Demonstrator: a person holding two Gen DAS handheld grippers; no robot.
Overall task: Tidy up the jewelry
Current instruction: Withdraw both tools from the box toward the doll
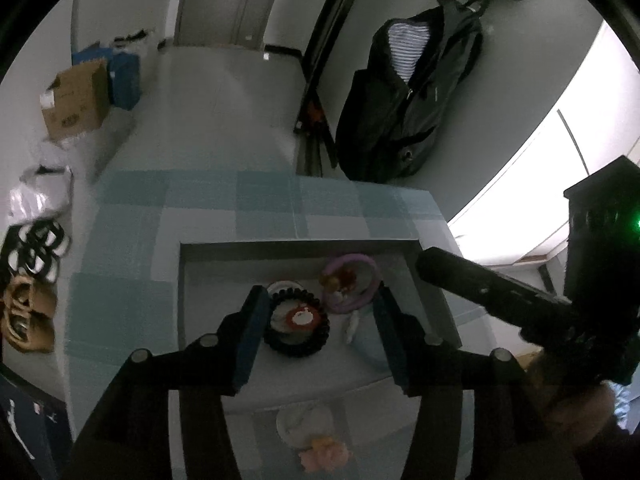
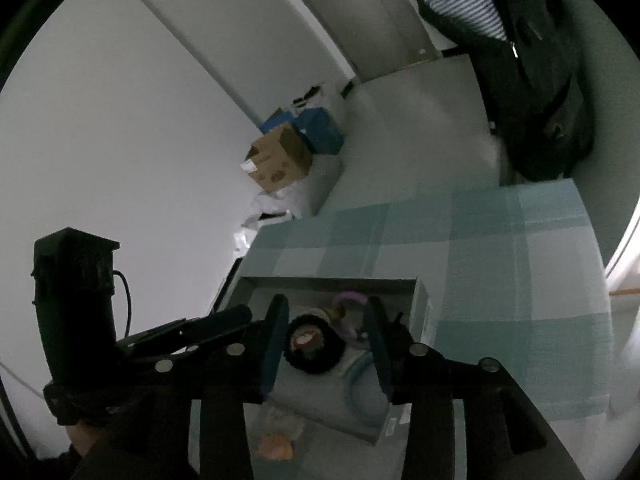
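left wrist view: left tongs (image 1: 320,332) open, holding nothing; right tongs (image 2: 326,344) likewise open and empty. near side of the grey box (image 1: 434,280), outside it: a pink piece (image 1: 324,454), not yet sorted. inside: black beaded bracelet (image 1: 298,326); beyond it, purple ring (image 1: 352,280). judged partly done.

Dim room with pale walls (image 2: 120,120) and a grey floor (image 1: 224,112); a closed door (image 1: 228,0) at the far end; cardboard box (image 1: 78,100) beside blue boxes (image 1: 124,76); a dark jacket (image 1: 408,96) hangs right; teal checked tablecloth (image 1: 132,240).
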